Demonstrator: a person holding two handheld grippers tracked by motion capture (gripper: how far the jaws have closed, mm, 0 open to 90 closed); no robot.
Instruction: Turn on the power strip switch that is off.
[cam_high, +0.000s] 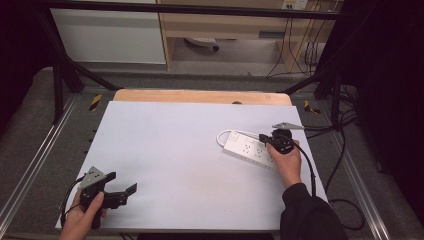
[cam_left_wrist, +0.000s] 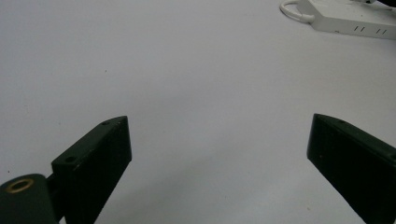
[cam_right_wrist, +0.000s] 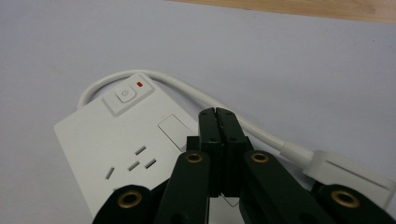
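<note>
A white power strip (cam_high: 248, 149) lies on the right half of the pale board (cam_high: 165, 150), its white cable (cam_high: 225, 133) looping round its far end. In the right gripper view the strip (cam_right_wrist: 107, 149) shows a power button (cam_right_wrist: 124, 94) and a small red light (cam_right_wrist: 139, 84). My right gripper (cam_high: 263, 140) is shut with nothing held, and its closed tips (cam_right_wrist: 217, 114) hover just over the strip, short of the button. At the board's near left corner my left gripper (cam_high: 122, 182) stands wide open and empty (cam_left_wrist: 219, 120), and the strip (cam_left_wrist: 350, 18) lies far off.
A bare wooden strip (cam_high: 200, 96) edges the board's far side. Black cables (cam_high: 345, 150) trail off the table's right edge. Metal frame bars (cam_high: 65, 65) stand at the far corners. A white plug (cam_right_wrist: 345, 172) lies right of the closed jaws.
</note>
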